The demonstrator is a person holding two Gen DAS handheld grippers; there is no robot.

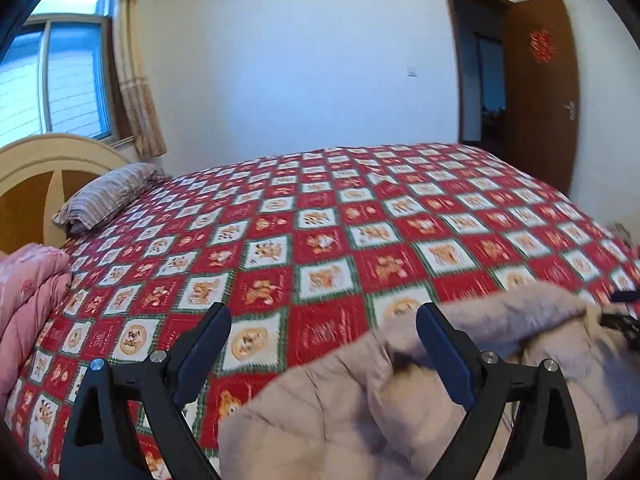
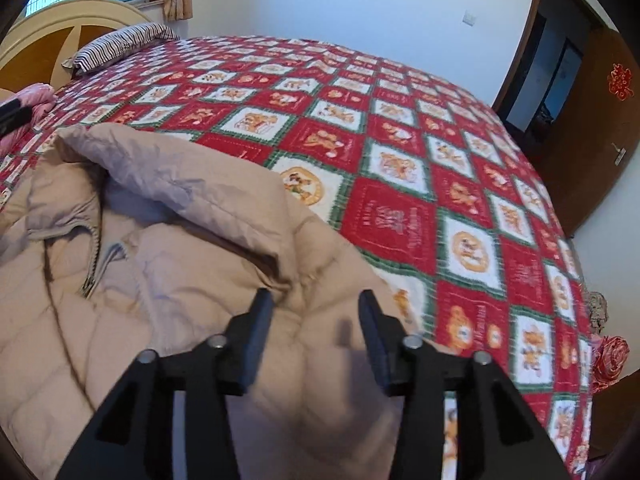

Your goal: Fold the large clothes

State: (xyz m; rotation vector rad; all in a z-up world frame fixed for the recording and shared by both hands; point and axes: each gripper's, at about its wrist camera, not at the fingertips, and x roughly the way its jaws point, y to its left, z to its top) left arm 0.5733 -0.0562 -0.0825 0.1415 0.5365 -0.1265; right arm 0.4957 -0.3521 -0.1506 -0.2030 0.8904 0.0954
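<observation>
A beige padded jacket (image 2: 152, 264) with a zip and a collar lies rumpled on the near part of the bed; it also shows in the left wrist view (image 1: 340, 408). My left gripper (image 1: 324, 320) is open over the jacket's left edge, its right finger (image 1: 444, 344) against the fabric. My right gripper (image 2: 316, 304) is open just above the jacket's right side, with nothing between its fingers. The other gripper's dark tip (image 2: 14, 114) shows at the left edge of the right wrist view.
The bed carries a red, white and green patterned cover (image 1: 360, 216). A striped pillow (image 1: 108, 196) lies by the headboard (image 1: 36, 176). A folded pink quilt (image 1: 28, 296) sits at the left. A brown door (image 1: 544, 92) stands open at the right, and a window (image 1: 60, 80) at the left.
</observation>
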